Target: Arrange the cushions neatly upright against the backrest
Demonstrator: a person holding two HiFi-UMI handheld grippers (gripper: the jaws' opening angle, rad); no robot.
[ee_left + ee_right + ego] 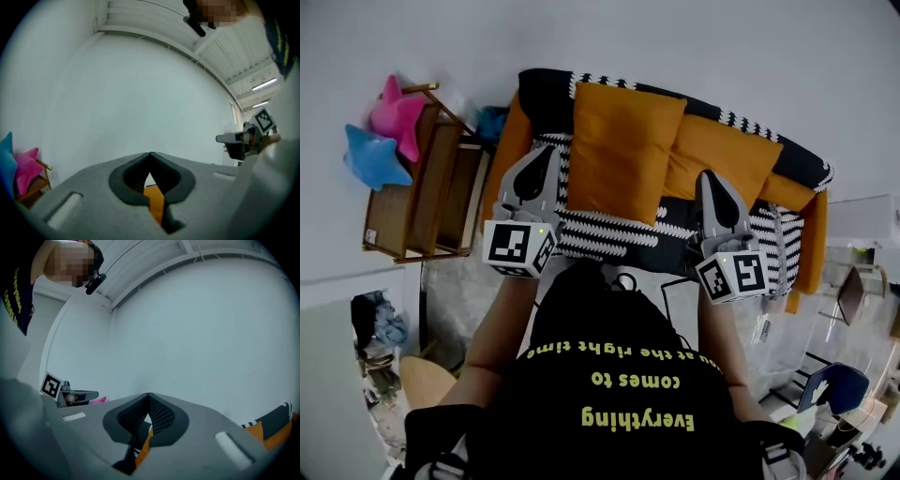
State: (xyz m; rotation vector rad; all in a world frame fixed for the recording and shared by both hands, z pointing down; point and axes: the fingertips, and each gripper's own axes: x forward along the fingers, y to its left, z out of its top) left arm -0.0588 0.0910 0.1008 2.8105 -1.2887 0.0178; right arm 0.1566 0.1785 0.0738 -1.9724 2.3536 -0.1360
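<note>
Left gripper (550,152), right gripper (710,178) — jaws closed, empty (side by side) — before sofa (609,234); orange cushion (623,150) stood upright against backrest (546,94).

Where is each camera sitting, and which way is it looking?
Head view: on the person's head, looking steeply down at the sofa and its orange cushions; the black shirt, left gripper and right gripper show.
Left gripper view: on the left gripper, looking along its shut jaws at the white wall; the shirt shows at the upper right.
Right gripper view: on the right gripper, looking along its shut jaws at that wall; the shirt shows at the upper left.
Shared: each gripper view catches the other gripper off to one side.
</note>
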